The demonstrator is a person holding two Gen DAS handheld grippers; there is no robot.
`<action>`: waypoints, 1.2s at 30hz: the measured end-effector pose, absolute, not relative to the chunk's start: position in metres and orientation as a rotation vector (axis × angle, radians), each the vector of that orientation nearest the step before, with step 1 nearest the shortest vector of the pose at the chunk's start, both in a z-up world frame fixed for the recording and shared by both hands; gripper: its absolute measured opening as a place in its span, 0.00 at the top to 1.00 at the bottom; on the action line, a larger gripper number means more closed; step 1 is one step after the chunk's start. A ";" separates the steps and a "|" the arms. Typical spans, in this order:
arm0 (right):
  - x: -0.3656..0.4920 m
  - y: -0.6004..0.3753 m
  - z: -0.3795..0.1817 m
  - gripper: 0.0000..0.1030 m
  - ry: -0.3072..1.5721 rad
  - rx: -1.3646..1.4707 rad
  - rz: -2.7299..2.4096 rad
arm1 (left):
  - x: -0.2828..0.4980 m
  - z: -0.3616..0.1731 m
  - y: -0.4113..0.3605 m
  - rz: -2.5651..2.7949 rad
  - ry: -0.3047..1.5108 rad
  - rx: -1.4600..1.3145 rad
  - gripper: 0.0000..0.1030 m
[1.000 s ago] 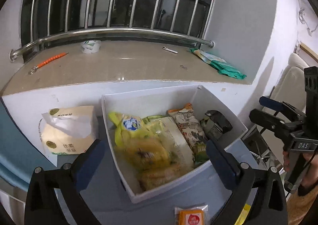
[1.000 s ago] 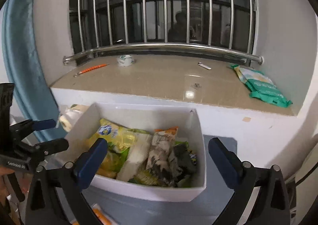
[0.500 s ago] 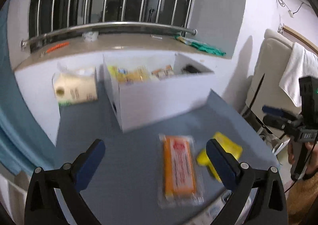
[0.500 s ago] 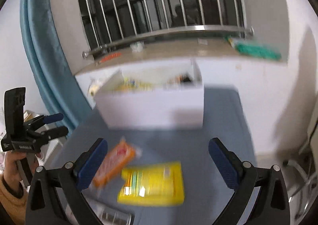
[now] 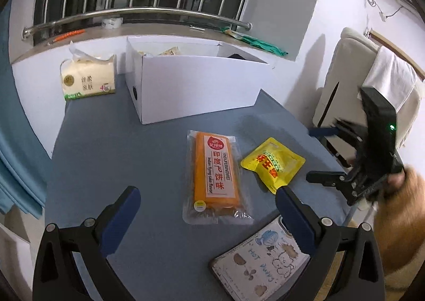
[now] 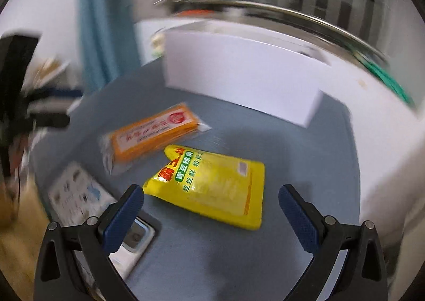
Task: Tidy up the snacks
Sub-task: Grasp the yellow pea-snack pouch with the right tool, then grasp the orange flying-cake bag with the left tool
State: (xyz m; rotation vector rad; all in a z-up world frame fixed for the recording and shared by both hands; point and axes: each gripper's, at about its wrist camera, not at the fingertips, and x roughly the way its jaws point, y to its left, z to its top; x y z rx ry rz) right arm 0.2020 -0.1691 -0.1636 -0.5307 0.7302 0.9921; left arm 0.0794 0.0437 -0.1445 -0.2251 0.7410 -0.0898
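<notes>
An orange snack pack [image 5: 216, 170] in clear wrap and a yellow pouch [image 5: 273, 162] lie on the grey table [image 5: 111, 157] in front of a white box [image 5: 196, 88] holding snacks. My left gripper [image 5: 207, 210] is open and empty, just short of the orange pack. My right gripper [image 6: 211, 208] is open and empty, low over the yellow pouch [image 6: 212, 184]; the orange pack [image 6: 154, 133] lies to its left and the box [image 6: 239, 80] beyond. The right gripper also shows in the left wrist view [image 5: 329, 155].
A phone in a cartoon case [image 5: 265, 261] lies at the table's near edge, also in the right wrist view [image 6: 87, 200]. A tissue pack [image 5: 87, 77] stands left of the box. A windowsill with bars runs behind; a chair with a towel [image 5: 377, 77] stands at the right.
Both grippers pulled back from above the box and dropped toward the table. The right one moved in over the yellow pouch; its view is blurred with motion.
</notes>
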 end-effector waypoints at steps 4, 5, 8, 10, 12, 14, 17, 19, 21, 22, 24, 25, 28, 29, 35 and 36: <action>0.215 -0.146 -0.169 0.00 0.751 -0.783 1.182 | 0.083 -0.148 0.042 -0.093 0.758 -0.214 0.00; 0.216 -0.141 -0.172 0.00 0.745 -0.845 1.198 | 0.084 -0.149 0.042 -0.094 0.761 -0.211 0.00; 0.220 -0.122 -0.180 0.00 0.729 -0.995 1.283 | 0.087 -0.152 0.041 -0.107 0.774 -0.214 0.00; 0.224 -0.108 -0.187 0.00 0.761 -1.050 1.356 | 0.088 -0.154 0.042 -0.107 0.784 -0.218 0.00; 0.224 -0.095 -0.195 0.00 0.752 -1.125 1.403 | 0.088 -0.156 0.043 -0.106 0.788 -0.223 0.00; 0.224 -0.086 -0.204 0.00 0.730 -1.196 1.440 | 0.089 -0.157 0.045 -0.110 0.794 -0.233 0.00; 0.232 -0.070 -0.210 0.00 0.767 -1.207 1.501 | 0.089 -0.161 0.047 -0.103 0.804 -0.236 0.00; 0.241 -0.065 -0.214 0.00 0.823 -1.177 1.528 | 0.089 -0.163 0.047 -0.103 0.809 -0.240 0.00; 0.253 -0.063 -0.216 0.00 0.885 -1.118 1.534 | 0.089 -0.165 0.047 -0.103 0.814 -0.239 0.00; 0.256 -0.063 -0.217 0.00 0.889 -1.110 1.529 | 0.089 -0.166 0.046 -0.101 0.818 -0.238 0.00; 0.259 -0.062 -0.218 0.00 0.897 -1.086 1.512 | 0.090 -0.169 0.047 -0.096 0.830 -0.241 0.00; 0.258 -0.064 -0.218 0.00 0.910 -1.077 1.499 | 0.090 -0.171 0.047 -0.091 0.835 -0.243 0.00; 0.263 -0.062 -0.212 0.23 0.924 -1.018 1.443 | 0.091 -0.172 0.044 -0.095 0.838 -0.249 0.00; 0.267 -0.062 -0.207 0.59 0.908 -0.989 1.427 | 0.092 -0.172 0.044 -0.095 0.837 -0.246 0.00; 0.252 -0.078 -0.202 0.65 0.831 -0.973 1.377 | 0.102 -0.169 0.039 -0.107 0.848 -0.242 0.00; 0.245 -0.080 -0.202 0.65 0.801 -0.951 1.361 | 0.105 -0.170 0.038 -0.104 0.854 -0.242 0.00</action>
